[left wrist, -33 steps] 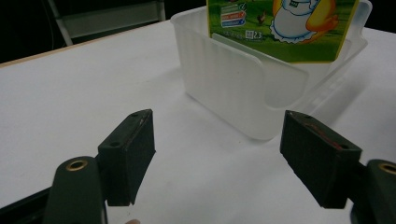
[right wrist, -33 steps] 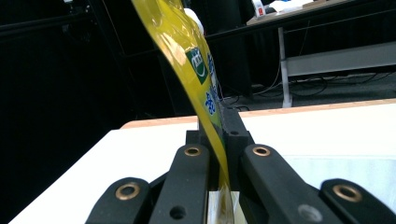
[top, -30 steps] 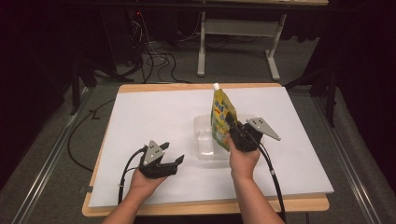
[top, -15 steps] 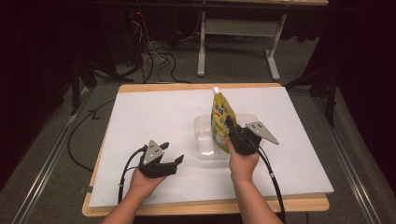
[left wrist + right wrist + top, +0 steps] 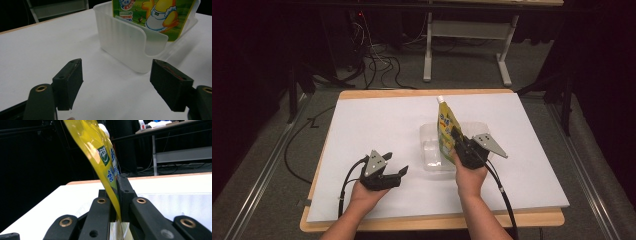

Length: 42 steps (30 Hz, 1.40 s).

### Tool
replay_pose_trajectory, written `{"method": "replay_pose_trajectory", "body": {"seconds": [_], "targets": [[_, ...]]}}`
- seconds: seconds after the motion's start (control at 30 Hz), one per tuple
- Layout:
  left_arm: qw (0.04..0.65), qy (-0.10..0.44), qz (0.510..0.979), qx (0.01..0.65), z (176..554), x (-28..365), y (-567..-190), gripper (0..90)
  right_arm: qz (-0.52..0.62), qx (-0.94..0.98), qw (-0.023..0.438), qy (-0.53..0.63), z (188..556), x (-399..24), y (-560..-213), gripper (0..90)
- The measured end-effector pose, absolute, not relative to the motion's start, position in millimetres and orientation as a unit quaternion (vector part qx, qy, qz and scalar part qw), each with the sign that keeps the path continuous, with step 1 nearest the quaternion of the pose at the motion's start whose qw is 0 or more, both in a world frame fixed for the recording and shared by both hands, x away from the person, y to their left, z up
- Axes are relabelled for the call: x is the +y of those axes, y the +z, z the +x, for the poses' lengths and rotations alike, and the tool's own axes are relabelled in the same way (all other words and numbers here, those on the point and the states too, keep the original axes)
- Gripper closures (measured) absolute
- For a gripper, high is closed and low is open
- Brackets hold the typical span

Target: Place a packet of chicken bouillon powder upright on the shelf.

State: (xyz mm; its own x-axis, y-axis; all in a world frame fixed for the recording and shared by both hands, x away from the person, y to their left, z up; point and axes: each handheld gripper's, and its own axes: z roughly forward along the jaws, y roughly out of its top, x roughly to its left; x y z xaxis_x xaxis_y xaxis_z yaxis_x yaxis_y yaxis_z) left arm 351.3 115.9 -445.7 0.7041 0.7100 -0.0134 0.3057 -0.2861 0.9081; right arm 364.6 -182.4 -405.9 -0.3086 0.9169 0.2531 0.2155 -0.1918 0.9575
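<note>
The right tongs (image 5: 458,145) clench the yellow pouch (image 5: 445,131) upright, its long axis vertical, inside the clear tray (image 5: 428,150) mid-desk; the left tongs (image 5: 398,172), released, rest near-left.

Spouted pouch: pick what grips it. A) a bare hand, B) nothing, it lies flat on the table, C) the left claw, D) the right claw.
D: the right claw is shut on the yellow spouted pouch, holding it upright in the clear plastic container; the left claw is open, holding nothing.
</note>
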Motion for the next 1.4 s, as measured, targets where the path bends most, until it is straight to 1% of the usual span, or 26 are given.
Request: {"method": "replay_pose_trajectory", "body": {"seconds": [0.4,0.6,0.7,0.87,0.97,1.07,1.17,1.23,1.4], "targets": [[0.502,0.203,0.774,0.328,350.2,116.6,-444.6,26.9,0.497,0.582,0.288,0.576,364.6,-183.9,-404.6,84.5],[0.503,0.205,0.772,0.330,350.6,118.6,-443.9,26.9,0.492,0.591,0.288,0.571,365.4,-184.1,-404.1,83.9],[0.503,0.205,0.772,0.332,350.6,119.8,-443.3,26.9,0.490,0.597,0.287,0.567,365.1,-184.5,-403.7,81.3],[0.502,0.205,0.772,0.331,351.3,119.3,-443.8,26.9,0.489,0.607,0.279,0.560,365.3,-186.5,-403.7,68.6],[0.503,0.205,0.771,0.331,350.9,119.1,-443.2,26.9,0.487,0.614,0.273,0.558,365.1,-188.0,-403.4,58.7],[0.505,0.203,0.771,0.331,351.2,119.7,-442.8,27.0,0.472,0.627,0.261,0.562,365.2,-188.2,-402.9,43.6],[0.505,0.200,0.770,0.334,352.6,120.3,-443.1,27.0,0.454,0.649,0.259,0.553,362.7,-188.1,-402.3,32.6],[0.505,0.200,0.770,0.335,353.1,120.6,-443.5,27.0,0.449,0.659,0.256,0.546,359.6,-189.9,-400.9,27.6],[0.506,0.199,0.768,0.338,353.8,122.3,-443.0,27.0,0.439,0.665,0.258,0.546,348.3,-198.1,-395.8,25.4]]}}
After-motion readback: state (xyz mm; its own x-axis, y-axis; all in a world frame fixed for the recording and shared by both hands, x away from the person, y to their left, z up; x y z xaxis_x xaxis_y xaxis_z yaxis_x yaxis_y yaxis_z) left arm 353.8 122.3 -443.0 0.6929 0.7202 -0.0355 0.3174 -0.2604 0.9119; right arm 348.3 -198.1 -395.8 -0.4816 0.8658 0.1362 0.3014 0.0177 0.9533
